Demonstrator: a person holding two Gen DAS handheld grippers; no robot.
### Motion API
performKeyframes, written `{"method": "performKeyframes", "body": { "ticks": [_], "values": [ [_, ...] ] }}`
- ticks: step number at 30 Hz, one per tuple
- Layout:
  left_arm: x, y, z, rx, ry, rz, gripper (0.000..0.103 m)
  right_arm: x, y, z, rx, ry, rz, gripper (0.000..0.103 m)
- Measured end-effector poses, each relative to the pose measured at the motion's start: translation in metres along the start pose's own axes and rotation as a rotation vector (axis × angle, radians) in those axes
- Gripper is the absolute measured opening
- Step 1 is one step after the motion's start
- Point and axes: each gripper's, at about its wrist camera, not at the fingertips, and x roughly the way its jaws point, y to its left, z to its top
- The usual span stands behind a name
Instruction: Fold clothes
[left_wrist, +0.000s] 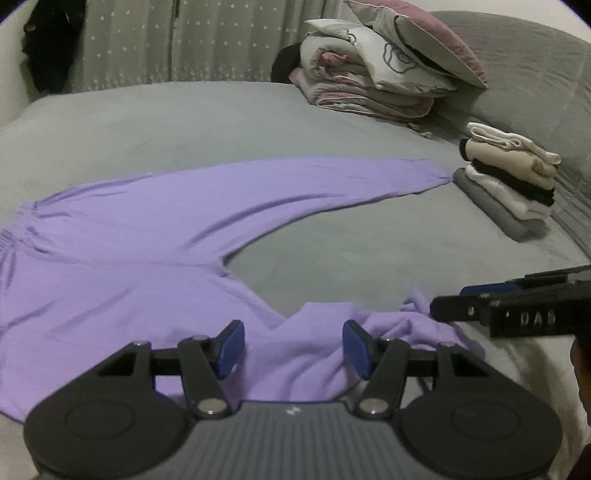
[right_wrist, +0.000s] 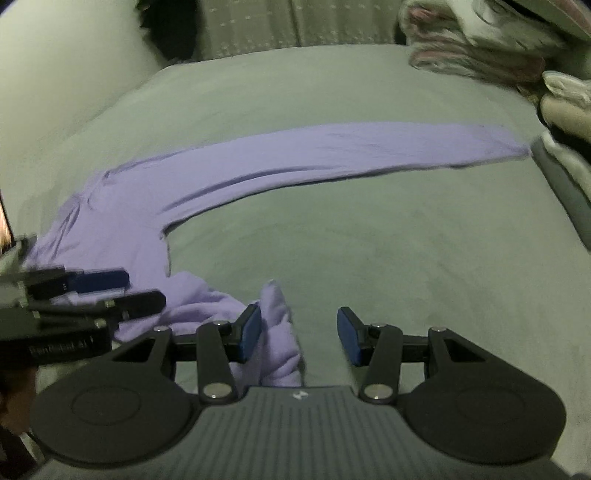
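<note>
Purple trousers (left_wrist: 155, 236) lie spread across the grey bed (left_wrist: 332, 122) at mid-frame (one leg crumpled at the bottom). Left tongs (left_wrist: 293, 349) and right tongs (right_wrist: 299, 334) hover spread, pinching nothing.

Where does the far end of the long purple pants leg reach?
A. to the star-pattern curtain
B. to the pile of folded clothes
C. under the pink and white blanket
B: the cuff of the long purple cloth pants ends right beside the grey bottom piece of the pile of folded clothes on the grey bed.
</note>
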Motion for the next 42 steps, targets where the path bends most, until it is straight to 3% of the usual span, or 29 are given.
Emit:
{"method": "performKeyframes", "body": {
  "ticks": [8,10,12,14,19,34,42],
  "values": [
    [0.009,0.006,-0.009,-0.069,-0.016,-0.043,0.053,0.012,-0.011,-0.001,0.136,0.046,0.05,0.048],
    [0.008,0.007,-0.009,-0.09,-0.023,-0.053,0.045,0.015,-0.007,-0.004,0.137,0.052,0.054,0.041],
    [0.006,0.008,-0.01,-0.096,-0.033,-0.059,0.039,0.016,-0.002,-0.007,0.125,0.05,0.054,0.023],
    [0.004,0.008,-0.011,-0.099,-0.044,-0.064,0.031,0.014,0.001,-0.01,0.115,0.038,0.053,0.013],
    [-0.002,0.01,-0.012,-0.109,-0.054,-0.077,0.009,0.005,0.004,-0.007,0.091,-0.012,0.019,0.01],
    [-0.022,0.012,-0.02,-0.04,-0.051,-0.172,0.003,-0.043,-0.05,0.002,0.18,-0.237,-0.117,0.009],
    [-0.034,0.013,-0.036,0.103,-0.002,-0.237,0.001,-0.059,-0.089,-0.016,0.184,-0.217,-0.184,0.008]
  ]
}}
